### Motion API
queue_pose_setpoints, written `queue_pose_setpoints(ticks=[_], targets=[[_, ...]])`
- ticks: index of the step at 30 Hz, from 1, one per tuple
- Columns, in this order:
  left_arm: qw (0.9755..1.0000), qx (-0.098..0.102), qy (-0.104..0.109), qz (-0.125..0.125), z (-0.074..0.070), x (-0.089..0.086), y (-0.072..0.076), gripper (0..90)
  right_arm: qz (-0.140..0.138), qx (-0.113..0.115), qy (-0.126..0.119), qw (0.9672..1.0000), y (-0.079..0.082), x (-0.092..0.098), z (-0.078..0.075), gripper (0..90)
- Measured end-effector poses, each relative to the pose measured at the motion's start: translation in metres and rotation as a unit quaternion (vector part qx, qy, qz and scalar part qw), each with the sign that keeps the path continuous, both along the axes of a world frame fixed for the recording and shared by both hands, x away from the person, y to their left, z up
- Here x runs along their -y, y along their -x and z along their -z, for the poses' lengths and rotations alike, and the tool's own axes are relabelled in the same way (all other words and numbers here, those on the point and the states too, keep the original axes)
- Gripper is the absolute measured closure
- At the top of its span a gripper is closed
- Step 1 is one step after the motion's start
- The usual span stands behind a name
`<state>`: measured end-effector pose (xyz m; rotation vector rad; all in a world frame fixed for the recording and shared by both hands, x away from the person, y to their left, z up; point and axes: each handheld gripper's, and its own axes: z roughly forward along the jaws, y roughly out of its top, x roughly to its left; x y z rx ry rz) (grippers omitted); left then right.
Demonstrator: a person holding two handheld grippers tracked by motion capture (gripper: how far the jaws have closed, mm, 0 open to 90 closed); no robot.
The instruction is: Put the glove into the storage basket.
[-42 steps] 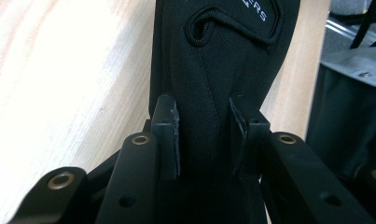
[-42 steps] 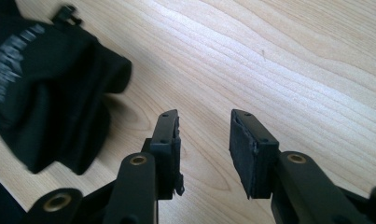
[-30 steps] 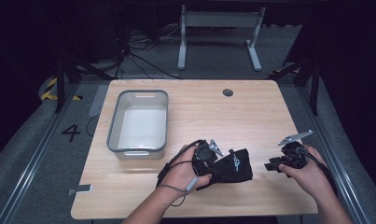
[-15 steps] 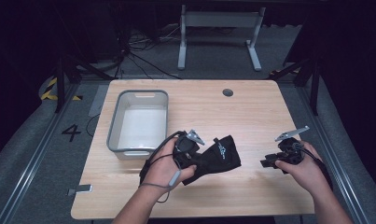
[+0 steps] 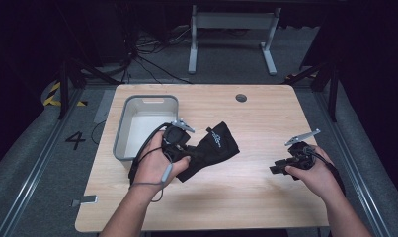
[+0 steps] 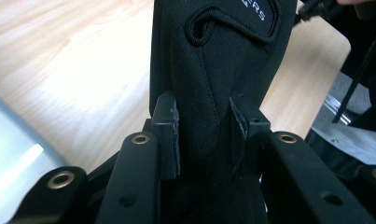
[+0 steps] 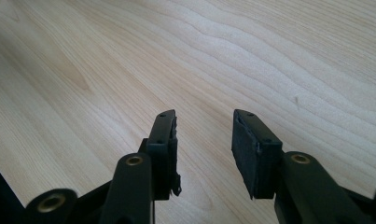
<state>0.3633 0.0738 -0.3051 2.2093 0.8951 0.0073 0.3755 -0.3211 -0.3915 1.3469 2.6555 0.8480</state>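
The left hand-held gripper (image 5: 189,159) is clamped on a black fabric pouch (image 5: 214,148), holding it lifted just above the table (image 5: 256,197), right beside the grey bin (image 5: 121,133). The likely move is carrying it over the bin's rim: keep the grip firm and lift high enough that the hanging end clears the wall. The right hand-held gripper (image 5: 275,169) waits well apart, jaws released over bare wood, nothing between them.
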Motion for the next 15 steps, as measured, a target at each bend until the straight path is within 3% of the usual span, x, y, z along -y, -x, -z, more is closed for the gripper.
queue_pose_setpoints(ticks=[6, 12, 15], targets=[[0.9994, -0.001, 0.015, -0.033, -0.011, -0.016, -0.012, 67.2, -0.002, 0.001, -0.004, 1.0000, -0.003, -0.003, -0.001, 61.0], [0.9974, 0.003, 0.019, -0.070, -0.017, -0.033, -0.026, 67.1, -0.002, -0.001, -0.007, 1.0000, -0.004, -0.005, -0.002, 60.5], [0.9960, 0.013, 0.012, -0.088, -0.018, -0.040, -0.032, 67.1, -0.002, 0.000, -0.007, 1.0000, -0.005, -0.006, -0.002, 60.3]])
